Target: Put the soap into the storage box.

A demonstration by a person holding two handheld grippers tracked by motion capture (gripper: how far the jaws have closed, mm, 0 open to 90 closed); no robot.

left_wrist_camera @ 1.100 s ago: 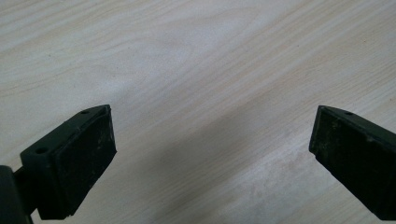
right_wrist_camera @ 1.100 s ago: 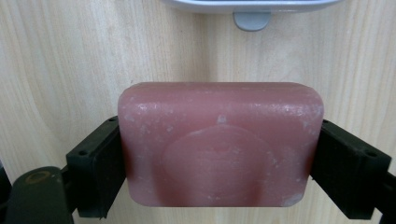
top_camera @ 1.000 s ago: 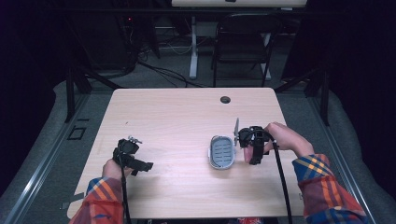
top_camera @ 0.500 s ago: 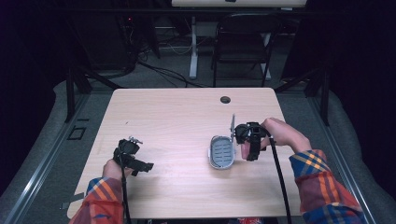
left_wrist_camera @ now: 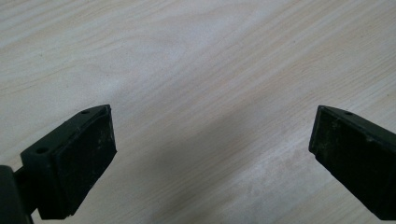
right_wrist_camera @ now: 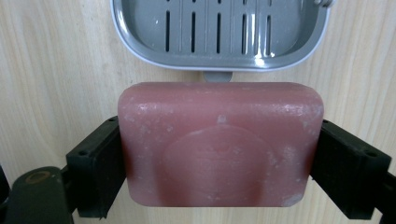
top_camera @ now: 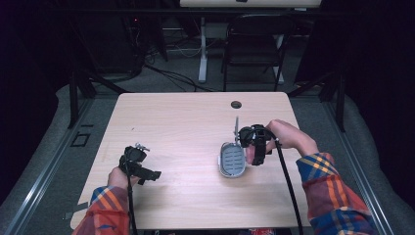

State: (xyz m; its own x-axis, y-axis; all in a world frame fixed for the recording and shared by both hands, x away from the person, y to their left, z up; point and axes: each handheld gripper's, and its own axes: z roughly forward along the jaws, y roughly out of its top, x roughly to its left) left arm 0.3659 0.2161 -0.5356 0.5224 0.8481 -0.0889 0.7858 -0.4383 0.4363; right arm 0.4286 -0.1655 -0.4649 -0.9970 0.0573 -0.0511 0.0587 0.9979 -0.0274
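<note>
A pink bar of soap is clamped between the jaws of my right gripper, held just above the wood. Right beyond it lies a grey slotted soap dish, empty inside. From above, the soap dish sits right of the table's middle, with my right gripper at its right edge. My left gripper rests near the front left of the table, open. Its two black pads stand wide apart over bare wood.
The light wooden table has a round cable hole near its far edge. A thin upright piece rises at the dish's far end. A black chair and cables stand beyond the table.
My right gripper with the soap has shifted slightly left and away, closer to the dish's right edge. The left gripper has stayed put.
</note>
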